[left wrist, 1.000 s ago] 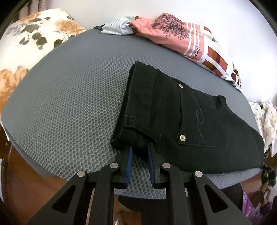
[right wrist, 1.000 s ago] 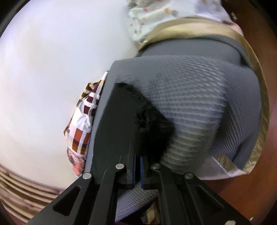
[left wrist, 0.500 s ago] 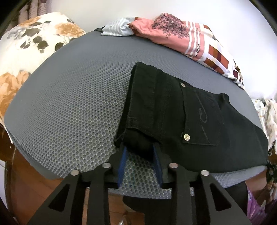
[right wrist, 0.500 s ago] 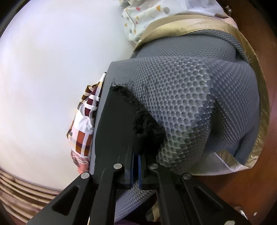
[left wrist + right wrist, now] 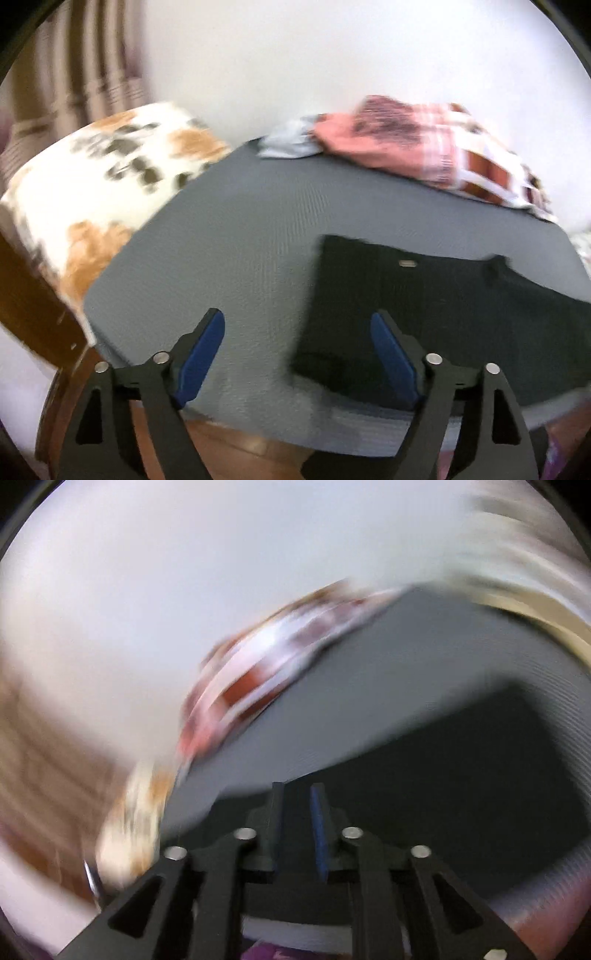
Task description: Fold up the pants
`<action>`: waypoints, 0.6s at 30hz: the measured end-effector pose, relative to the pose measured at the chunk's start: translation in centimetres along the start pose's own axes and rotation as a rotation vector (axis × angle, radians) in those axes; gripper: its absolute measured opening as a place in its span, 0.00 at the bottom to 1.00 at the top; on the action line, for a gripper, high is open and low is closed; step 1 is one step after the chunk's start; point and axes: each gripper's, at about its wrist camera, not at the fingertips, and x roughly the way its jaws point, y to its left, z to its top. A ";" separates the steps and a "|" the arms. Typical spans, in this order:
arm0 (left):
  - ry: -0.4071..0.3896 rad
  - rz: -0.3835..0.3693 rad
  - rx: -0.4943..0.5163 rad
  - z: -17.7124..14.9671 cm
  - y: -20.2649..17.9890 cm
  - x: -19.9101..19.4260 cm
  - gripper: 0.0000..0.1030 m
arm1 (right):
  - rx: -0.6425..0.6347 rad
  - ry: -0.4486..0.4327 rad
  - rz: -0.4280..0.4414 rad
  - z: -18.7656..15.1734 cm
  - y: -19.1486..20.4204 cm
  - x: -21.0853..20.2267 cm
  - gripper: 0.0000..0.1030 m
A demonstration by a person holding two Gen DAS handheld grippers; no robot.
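The black pants (image 5: 424, 306) lie folded flat on the grey mesh mat (image 5: 240, 240), at the right of the left wrist view. My left gripper (image 5: 297, 328) is wide open and empty, pulled back near the mat's front edge; its right finger overlaps the pants' near corner. In the blurred right wrist view the pants (image 5: 443, 768) fill the lower right on the mat (image 5: 424, 646). My right gripper (image 5: 297, 794) stands a little open with nothing between its fingers, over the pants.
A pink and plaid pile of clothes (image 5: 424, 147) lies at the mat's far edge by the white wall; it also shows in the right wrist view (image 5: 258, 679). A floral cushion (image 5: 92, 192) sits left of the mat. Wooden frame (image 5: 29, 295) at lower left.
Both grippers have let go of the pants. The left one opened wide and drew back and up. The right one opened slightly and swung fast, blurring its view.
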 end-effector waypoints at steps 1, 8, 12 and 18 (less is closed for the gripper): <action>0.008 -0.016 0.022 0.0 -0.8 -0.1 0.81 | -0.092 0.055 0.025 0.5 2.6 2.9 0.37; 0.030 -0.043 0.098 -1.0 -4.9 -0.7 0.81 | -0.520 0.323 0.110 1.5 14.1 20.7 0.42; -0.019 -0.002 0.091 -1.7 -4.8 -0.1 0.84 | -0.582 0.428 0.135 1.3 14.6 25.8 0.42; 0.051 -0.013 0.037 -2.2 -3.6 2.2 0.84 | -0.633 0.545 0.105 -0.4 13.8 30.0 0.41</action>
